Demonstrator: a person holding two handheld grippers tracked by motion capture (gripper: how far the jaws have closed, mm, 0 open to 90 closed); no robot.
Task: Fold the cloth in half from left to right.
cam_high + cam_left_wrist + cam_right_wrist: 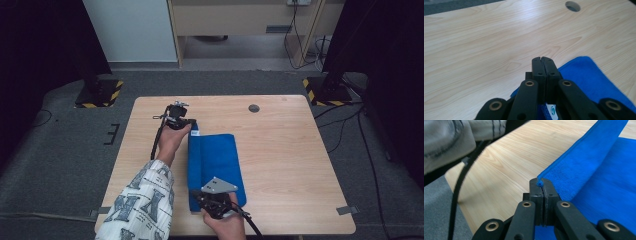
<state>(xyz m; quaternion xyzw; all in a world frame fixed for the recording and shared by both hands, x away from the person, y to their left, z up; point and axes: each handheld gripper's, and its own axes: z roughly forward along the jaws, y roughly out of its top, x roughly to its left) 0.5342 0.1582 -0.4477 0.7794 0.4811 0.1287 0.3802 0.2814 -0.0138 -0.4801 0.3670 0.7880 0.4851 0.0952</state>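
Observation:
A blue towel (pixel 220 157) lies lengthwise on the wooden table (pixel 285 150), its left long edge lifted and rolled over toward the right. My left gripper (pixel 192 123) is at the towel's far left corner, jaws together, with blue cloth (pixel 584 75) and a white label (pixel 552 109) coming out from under them. At the near left corner my right gripper (pixel 195 194) is shut on the hem; a tuft of blue towel (pixel 599 167) pokes out at its tips (pixel 539 182). The left gripper's tips (pixel 542 60) show no gap.
A round cable hole (pixel 254 108) sits near the table's far edge, also the cable hole (pixel 572 6) ahead of the left jaws. A patterned sleeve (pixel 142 202) and black cable (pixel 461 177) lie along the left side. Grey carpet (pixel 70 145) surrounds the table.

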